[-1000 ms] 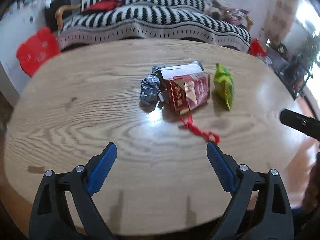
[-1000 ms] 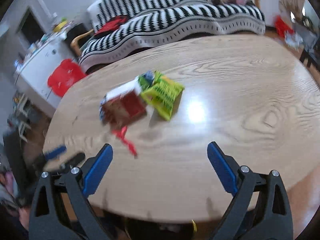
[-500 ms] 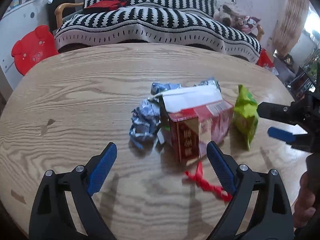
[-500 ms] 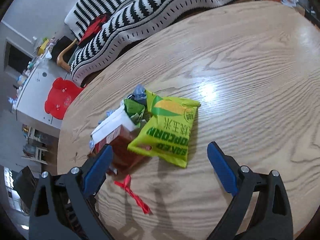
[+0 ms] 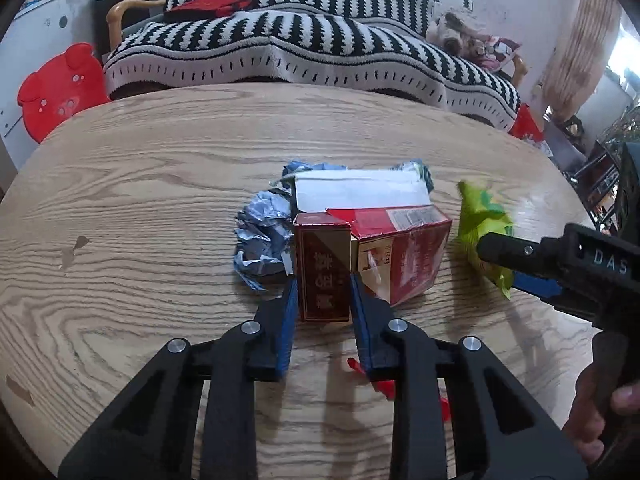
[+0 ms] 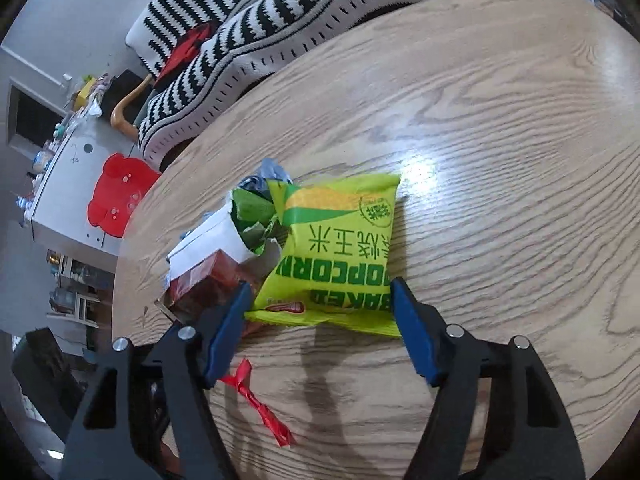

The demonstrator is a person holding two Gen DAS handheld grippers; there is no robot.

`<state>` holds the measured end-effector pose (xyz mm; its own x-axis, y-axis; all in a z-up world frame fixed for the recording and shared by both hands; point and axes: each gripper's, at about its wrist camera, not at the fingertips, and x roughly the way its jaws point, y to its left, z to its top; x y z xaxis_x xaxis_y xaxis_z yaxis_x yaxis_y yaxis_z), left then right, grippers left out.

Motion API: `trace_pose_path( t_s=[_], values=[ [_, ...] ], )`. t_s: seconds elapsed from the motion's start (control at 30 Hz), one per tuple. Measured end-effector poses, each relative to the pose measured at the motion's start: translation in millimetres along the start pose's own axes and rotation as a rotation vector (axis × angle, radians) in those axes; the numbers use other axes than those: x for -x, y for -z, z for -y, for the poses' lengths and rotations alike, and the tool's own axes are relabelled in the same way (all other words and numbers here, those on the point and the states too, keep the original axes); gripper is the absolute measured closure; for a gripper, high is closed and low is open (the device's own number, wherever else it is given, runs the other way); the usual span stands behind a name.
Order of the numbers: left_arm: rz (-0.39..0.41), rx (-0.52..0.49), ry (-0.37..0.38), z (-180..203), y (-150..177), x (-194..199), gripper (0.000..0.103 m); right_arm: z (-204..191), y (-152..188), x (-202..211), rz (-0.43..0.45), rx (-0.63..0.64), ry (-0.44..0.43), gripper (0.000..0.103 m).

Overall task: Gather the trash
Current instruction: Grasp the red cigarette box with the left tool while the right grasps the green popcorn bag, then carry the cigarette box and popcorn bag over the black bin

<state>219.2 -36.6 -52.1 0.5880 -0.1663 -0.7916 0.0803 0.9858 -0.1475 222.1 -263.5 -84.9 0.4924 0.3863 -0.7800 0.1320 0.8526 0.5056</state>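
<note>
A pile of trash lies mid-table. My left gripper (image 5: 323,288) is shut on a small dark red box (image 5: 323,270) at the front of a torn red and white carton (image 5: 384,236). Crumpled silver-blue foil (image 5: 262,240) lies left of it. A green popcorn bag (image 6: 336,252) lies to the right; it also shows in the left wrist view (image 5: 482,224). My right gripper (image 6: 320,304) is open, its blue fingers on either side of the bag's near edge. A red ribbon (image 6: 260,408) lies in front of the pile.
The oval wooden table (image 5: 140,200) has bare wood around the pile. A striped black and white sofa (image 5: 304,48) stands behind it. A red pig-shaped stool (image 5: 60,88) stands at the far left. The right gripper's body (image 5: 568,268) reaches in from the right.
Both grippers have moved forward to the pile. My left gripper has closed on the small red box. My right gripper has narrowed around the popcorn bag's near edge.
</note>
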Motion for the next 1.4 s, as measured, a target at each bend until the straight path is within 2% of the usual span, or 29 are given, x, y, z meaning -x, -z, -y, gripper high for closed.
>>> trace_pose_path(
  t_s=[0.3,0.53,0.7,0.87,0.97,1.13,1.23,1.4],
  values=[
    [0.025,0.003,0.000,-4,12,39,0.078,-3,13,29,0.030,0.057,0.000,0.037],
    [0.047,-0.106,-0.012,-1,45,89,0.078,-6,40,68,0.051,0.123,-0.028,0.037],
    [0.035,-0.122,0.012,0,80,124,0.078,-11,81,99,0.043,0.200,-0.048,0.037],
    [0.059,-0.142,0.018,8,118,154,0.078,-23,133,129,0.047,0.308,-0.060,0.037],
    [0.042,-0.153,0.021,8,141,162,0.078,-22,164,143,0.042,0.335,-0.077,0.037],
    [0.004,-0.160,0.011,3,191,173,0.078,-16,219,166,0.055,0.396,-0.054,0.037],
    [-0.049,-0.160,0.027,1,216,171,0.078,-9,248,167,0.028,0.413,-0.040,0.037],
    [-0.102,-0.197,-0.001,5,242,161,0.078,7,284,150,-0.060,0.401,-0.003,0.037]
  ],
)
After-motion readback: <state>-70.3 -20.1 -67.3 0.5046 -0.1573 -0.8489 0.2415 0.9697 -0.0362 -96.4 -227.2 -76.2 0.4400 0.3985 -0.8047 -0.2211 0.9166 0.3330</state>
